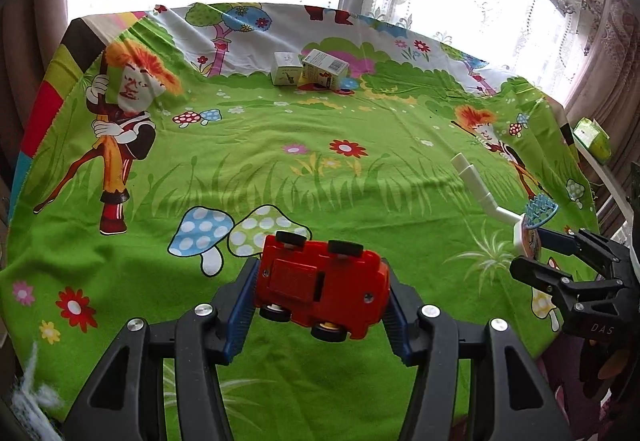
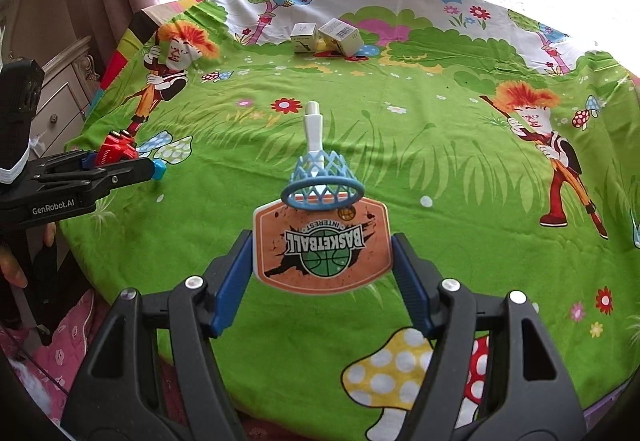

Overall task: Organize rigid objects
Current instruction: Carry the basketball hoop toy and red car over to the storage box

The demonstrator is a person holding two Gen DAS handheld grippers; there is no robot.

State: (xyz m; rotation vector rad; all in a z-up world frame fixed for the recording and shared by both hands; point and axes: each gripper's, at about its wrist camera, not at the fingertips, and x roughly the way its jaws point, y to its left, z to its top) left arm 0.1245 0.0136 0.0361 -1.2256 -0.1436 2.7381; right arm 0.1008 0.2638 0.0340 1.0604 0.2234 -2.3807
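My left gripper is shut on a red toy car, which hangs upside down above the near edge of the cloth, wheels toward the camera. In the right wrist view the same car shows at the far left between the left gripper's pads. My right gripper is shut on the orange backboard of a toy basketball hoop; its blue ring and white post point away from me. In the left wrist view the hoop and the right gripper sit at the right edge.
Two small cardboard boxes stand together at the far side of the table, on the green cartoon cloth. Lace curtains and a bright window lie behind. A white drawer cabinet stands left of the table, and a green box rests beyond its right edge.
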